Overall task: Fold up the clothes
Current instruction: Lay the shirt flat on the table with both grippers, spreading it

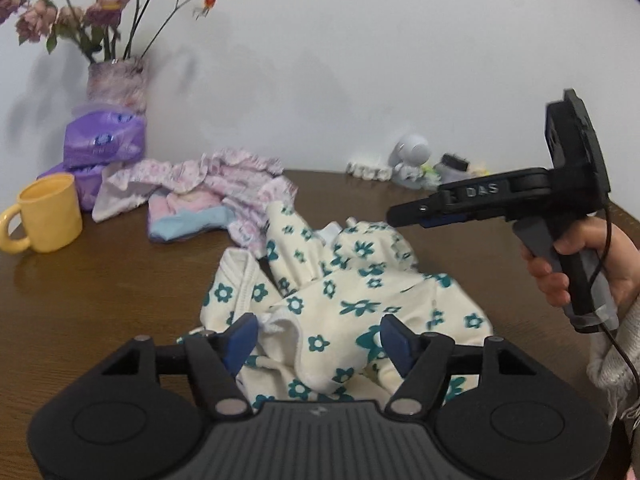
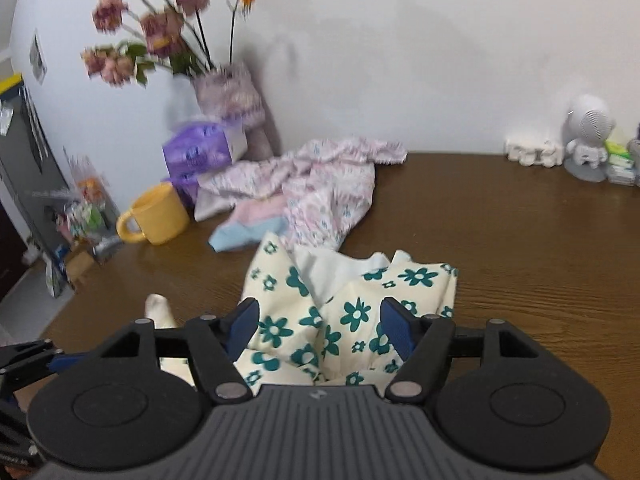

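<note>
A cream garment with teal flowers (image 1: 344, 280) lies crumpled on the brown table (image 1: 120, 280). My left gripper (image 1: 319, 338) hovers open just over its near edge, and cloth shows between the blue pads (image 1: 242, 338) without being pinched. In the left wrist view my right gripper (image 1: 400, 214) hangs above the garment's far right side, held by a hand (image 1: 580, 264). From the right wrist view that gripper (image 2: 320, 328) is open over the same flowered garment (image 2: 360, 292), which is bunched under its fingers.
A pink floral garment (image 2: 320, 184) and a pink-and-blue piece (image 2: 248, 232) are piled behind. A yellow mug (image 1: 50, 212), purple tissue packs (image 1: 102, 140) and a vase of flowers (image 1: 116, 80) stand at back left. A white figurine (image 2: 588, 140) sits at back right. The table's left edge (image 2: 80, 300) drops to the floor.
</note>
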